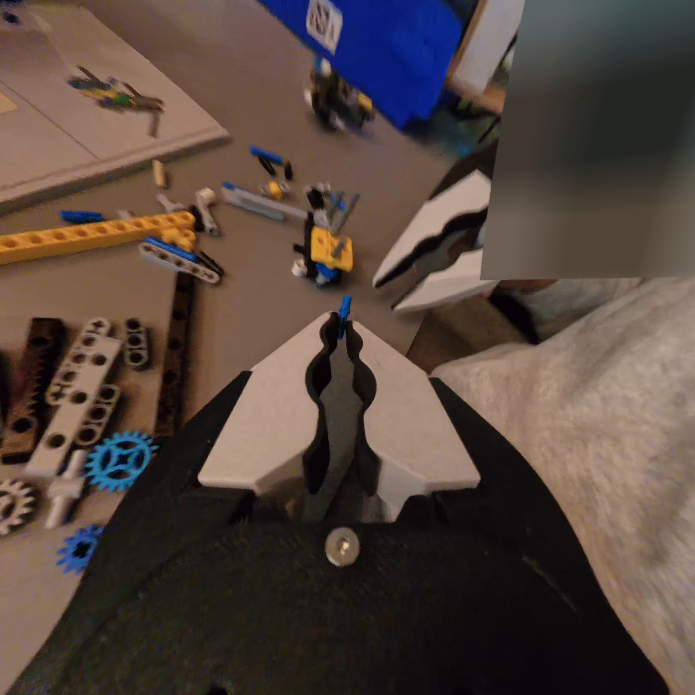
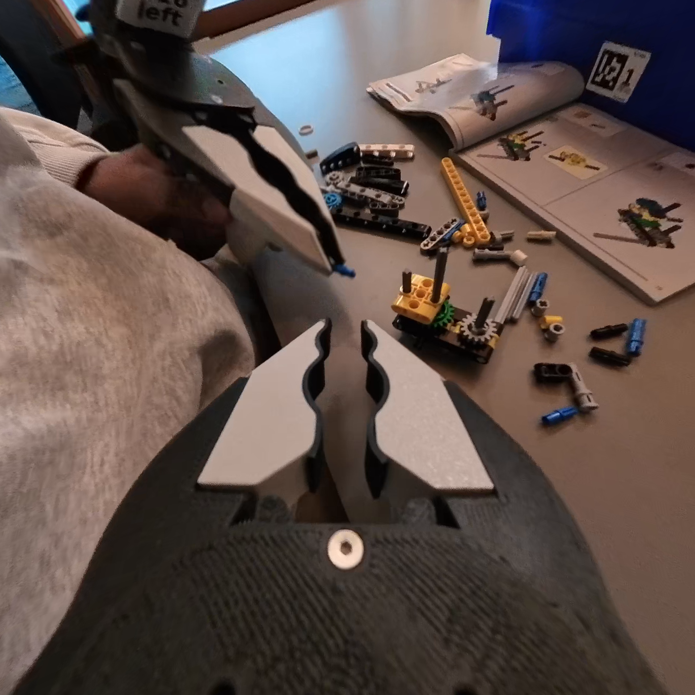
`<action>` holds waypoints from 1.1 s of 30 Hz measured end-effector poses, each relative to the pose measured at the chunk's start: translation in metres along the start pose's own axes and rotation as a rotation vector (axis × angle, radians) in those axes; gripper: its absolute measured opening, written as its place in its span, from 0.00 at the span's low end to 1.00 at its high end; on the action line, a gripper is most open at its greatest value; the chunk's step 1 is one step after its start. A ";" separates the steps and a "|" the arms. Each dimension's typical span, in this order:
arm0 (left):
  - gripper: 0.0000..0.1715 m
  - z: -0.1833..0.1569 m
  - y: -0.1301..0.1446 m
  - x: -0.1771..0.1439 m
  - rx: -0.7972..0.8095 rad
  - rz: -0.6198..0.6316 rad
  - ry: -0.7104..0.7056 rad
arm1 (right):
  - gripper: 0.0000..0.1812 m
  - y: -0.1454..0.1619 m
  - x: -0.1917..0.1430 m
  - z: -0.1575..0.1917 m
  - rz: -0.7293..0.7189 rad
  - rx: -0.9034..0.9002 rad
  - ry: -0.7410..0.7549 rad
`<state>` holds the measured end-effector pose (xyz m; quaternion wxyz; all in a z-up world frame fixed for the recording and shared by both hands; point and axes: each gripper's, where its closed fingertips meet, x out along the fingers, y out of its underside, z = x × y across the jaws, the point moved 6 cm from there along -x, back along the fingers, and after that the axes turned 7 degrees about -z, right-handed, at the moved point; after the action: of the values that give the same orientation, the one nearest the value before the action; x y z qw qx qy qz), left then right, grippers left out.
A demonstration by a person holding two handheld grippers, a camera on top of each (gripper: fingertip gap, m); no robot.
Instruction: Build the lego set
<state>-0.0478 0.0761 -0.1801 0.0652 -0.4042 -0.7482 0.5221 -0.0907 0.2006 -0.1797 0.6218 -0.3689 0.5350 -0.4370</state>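
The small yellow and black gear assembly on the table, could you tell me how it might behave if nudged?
The gear assembly probably slides rather than rolls, given its flat black base. Its upright axles make it top-heavy, so a high push might tip it.

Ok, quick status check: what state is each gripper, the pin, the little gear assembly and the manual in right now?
left gripper: shut on the blue pin, held above the table
blue pin: pinched at the fingertips, one end sticking out
right gripper: open, empty
gear assembly: partly built, standing on the table, axles upright
instruction booklet: lying open
long yellow beam: loose, flat on the table
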 end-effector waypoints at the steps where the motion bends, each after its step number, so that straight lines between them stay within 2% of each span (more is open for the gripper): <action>1: 0.01 0.004 -0.006 -0.005 -0.035 -0.053 0.018 | 0.08 -0.002 0.000 0.000 -0.016 -0.007 0.003; 4: 0.01 0.017 -0.021 -0.018 -0.095 -0.191 0.056 | 0.05 -0.014 -0.006 -0.007 -0.096 -0.054 0.084; 7: 0.01 0.024 -0.028 -0.023 -0.113 -0.284 0.079 | 0.04 -0.032 -0.028 -0.027 -0.234 -0.129 0.291; 9: 0.01 0.021 -0.031 -0.023 -0.114 -0.329 0.115 | 0.05 -0.038 -0.045 -0.043 -0.315 -0.101 0.402; 13: 0.01 0.019 -0.031 -0.019 -0.093 -0.309 0.105 | 0.10 -0.035 -0.072 -0.073 -0.427 0.055 0.558; 16: 0.01 0.020 -0.031 -0.018 -0.109 -0.321 0.117 | 0.06 -0.026 -0.092 -0.096 -0.412 0.134 0.787; 18: 0.01 0.019 -0.032 -0.014 -0.132 -0.313 0.139 | 0.06 -0.024 -0.102 -0.105 -0.420 0.141 0.881; 21: 0.00 0.017 -0.033 -0.011 -0.138 -0.323 0.163 | 0.05 -0.022 -0.105 -0.113 -0.406 0.161 0.932; 33: 0.01 0.022 -0.036 -0.005 -0.204 -0.324 0.175 | 0.04 -0.013 -0.086 -0.130 -0.220 0.228 0.914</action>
<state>-0.0746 0.0523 -0.1583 0.1718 -0.3268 -0.8439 0.3892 -0.2246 0.2777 -0.1586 0.3096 -0.1229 0.6601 -0.6733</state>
